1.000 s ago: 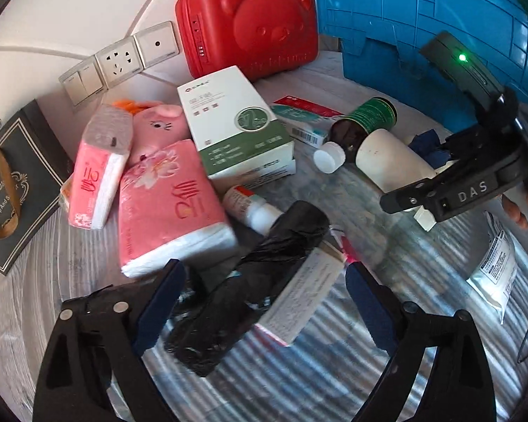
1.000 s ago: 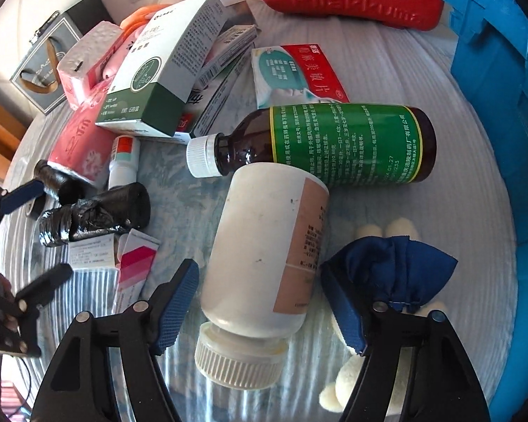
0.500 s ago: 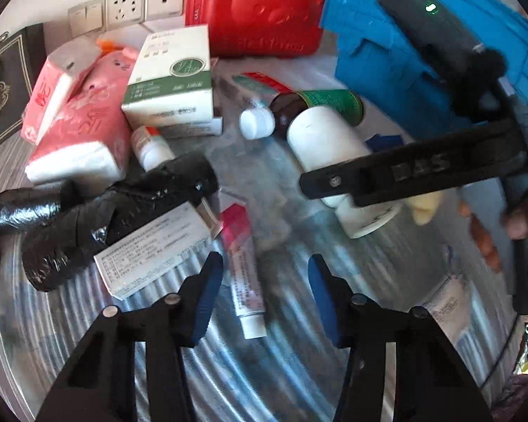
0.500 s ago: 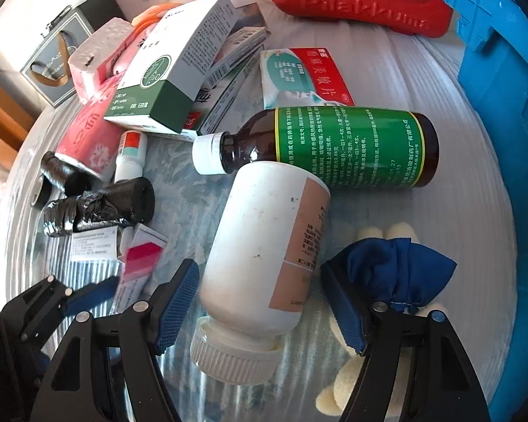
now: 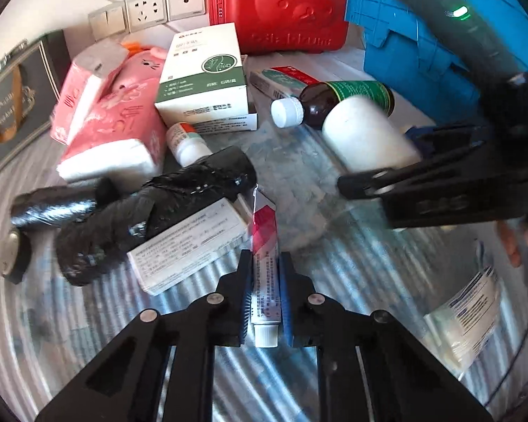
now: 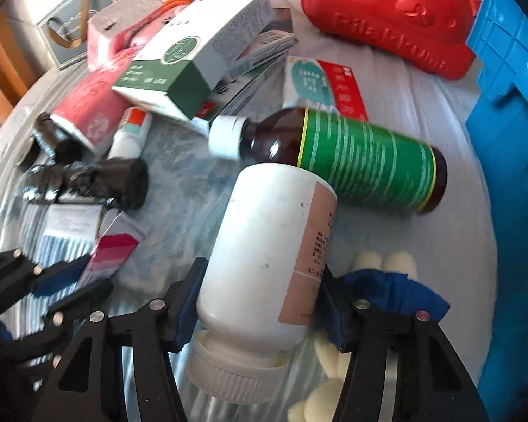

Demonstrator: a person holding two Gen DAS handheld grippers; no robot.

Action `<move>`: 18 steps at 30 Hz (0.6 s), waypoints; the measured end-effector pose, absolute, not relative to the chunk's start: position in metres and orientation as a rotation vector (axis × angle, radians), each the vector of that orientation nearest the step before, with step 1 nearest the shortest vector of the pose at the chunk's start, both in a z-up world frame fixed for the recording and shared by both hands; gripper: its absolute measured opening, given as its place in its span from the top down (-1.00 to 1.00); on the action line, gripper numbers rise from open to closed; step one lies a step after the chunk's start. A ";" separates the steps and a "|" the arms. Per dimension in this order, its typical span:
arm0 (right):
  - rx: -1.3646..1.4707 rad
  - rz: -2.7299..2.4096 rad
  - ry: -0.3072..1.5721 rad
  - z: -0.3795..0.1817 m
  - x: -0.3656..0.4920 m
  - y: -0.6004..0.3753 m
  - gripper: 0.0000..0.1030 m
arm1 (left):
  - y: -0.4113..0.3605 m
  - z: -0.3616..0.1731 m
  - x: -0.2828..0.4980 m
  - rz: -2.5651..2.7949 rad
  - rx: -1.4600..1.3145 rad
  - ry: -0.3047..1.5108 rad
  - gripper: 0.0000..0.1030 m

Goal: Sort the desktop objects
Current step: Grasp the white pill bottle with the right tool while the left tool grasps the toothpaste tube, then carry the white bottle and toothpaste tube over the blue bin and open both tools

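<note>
Left gripper jaws clamped on ointment tube near its cap: light, soft, crushable. Right gripper jaws pressed against both flanks of white bottle between them: rigid, smooth, likely slippery; mid-body hold advised. Brown bottle touching beyond, on tabletop.

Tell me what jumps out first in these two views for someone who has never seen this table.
The big red bear-faced case at the back, beside the blue crate, catches the eye first. Up front, each gripper grips something: the left gripper has its jaws closed on a small ointment tube, and the right gripper clamps the white pill bottle, which lies against a brown bottle with a green label.
</note>
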State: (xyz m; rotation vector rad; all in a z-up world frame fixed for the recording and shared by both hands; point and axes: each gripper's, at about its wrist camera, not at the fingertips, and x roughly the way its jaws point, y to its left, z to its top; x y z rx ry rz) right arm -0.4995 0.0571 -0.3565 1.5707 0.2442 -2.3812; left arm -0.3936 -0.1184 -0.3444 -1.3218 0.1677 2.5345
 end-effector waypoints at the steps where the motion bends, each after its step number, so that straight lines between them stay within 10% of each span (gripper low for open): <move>1: 1.545 -2.392 0.241 -0.351 -0.495 0.059 -0.11 | -0.119 -0.343 -0.391 2.536 -1.324 0.185 0.73; 18: 1.107 -2.564 0.198 -0.193 -0.401 0.052 -0.11 | -0.111 -0.211 -0.339 2.782 -0.980 0.415 0.73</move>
